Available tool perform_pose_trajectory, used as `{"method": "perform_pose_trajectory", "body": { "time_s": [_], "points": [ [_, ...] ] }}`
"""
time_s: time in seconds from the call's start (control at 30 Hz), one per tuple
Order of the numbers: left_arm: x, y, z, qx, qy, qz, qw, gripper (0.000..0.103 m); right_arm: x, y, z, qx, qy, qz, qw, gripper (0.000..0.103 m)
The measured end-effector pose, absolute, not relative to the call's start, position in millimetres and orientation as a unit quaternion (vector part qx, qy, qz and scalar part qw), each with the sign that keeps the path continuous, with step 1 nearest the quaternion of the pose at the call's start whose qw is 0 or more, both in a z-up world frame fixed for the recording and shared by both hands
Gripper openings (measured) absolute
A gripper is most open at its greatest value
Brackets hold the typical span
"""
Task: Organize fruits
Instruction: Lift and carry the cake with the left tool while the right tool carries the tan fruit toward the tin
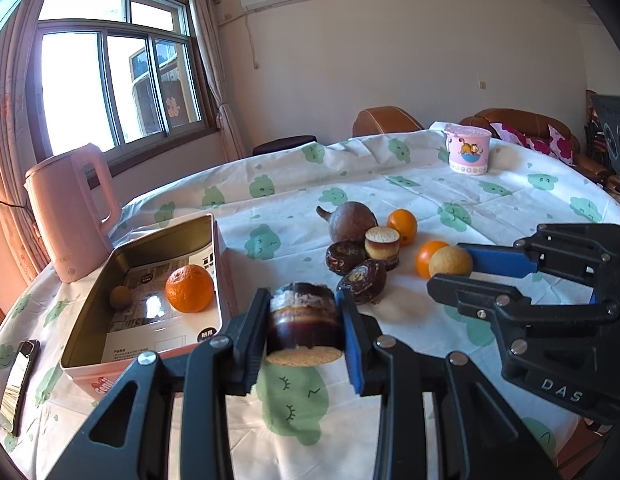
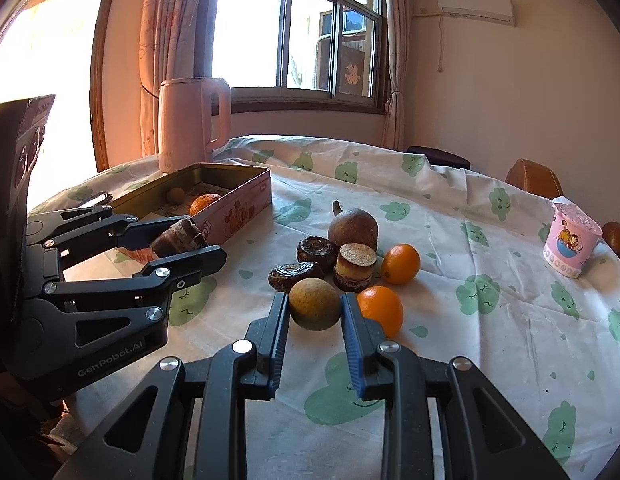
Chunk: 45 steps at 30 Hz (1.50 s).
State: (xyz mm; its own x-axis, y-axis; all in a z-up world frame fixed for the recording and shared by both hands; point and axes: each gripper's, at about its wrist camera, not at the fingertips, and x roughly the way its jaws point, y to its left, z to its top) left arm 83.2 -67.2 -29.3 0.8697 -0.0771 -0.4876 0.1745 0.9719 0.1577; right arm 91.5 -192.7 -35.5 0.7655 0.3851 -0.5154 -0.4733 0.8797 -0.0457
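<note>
Two grippers work over the cloth-covered table [image 1: 349, 184]. From the left wrist, the left gripper [image 1: 306, 320] pinches a dark cut fruit piece [image 1: 305, 316], lifted just beside the open tin box [image 1: 214, 248] near the table's left edge; an orange [image 1: 190, 289] and a small brown fruit [image 1: 121, 298] lie inside. Only the right wrist view shows the right gripper [image 2: 314, 308] with fingers closed against a round tan fruit [image 2: 314, 303] beside the fruit cluster at mid-table. A phone [image 1: 20, 384] shows only from the left.
</note>
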Motion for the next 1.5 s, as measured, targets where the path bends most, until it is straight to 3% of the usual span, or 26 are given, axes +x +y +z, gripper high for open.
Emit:
{"method": "perform_pose_trajectory", "body": {
  "time_s": [1.5],
  "points": [
    [63,-54,-19,0.067,0.174,-0.047,0.981,0.035,68,-196,-27,-0.091,0.176,0.235,0.951,0.028]
  ]
}}
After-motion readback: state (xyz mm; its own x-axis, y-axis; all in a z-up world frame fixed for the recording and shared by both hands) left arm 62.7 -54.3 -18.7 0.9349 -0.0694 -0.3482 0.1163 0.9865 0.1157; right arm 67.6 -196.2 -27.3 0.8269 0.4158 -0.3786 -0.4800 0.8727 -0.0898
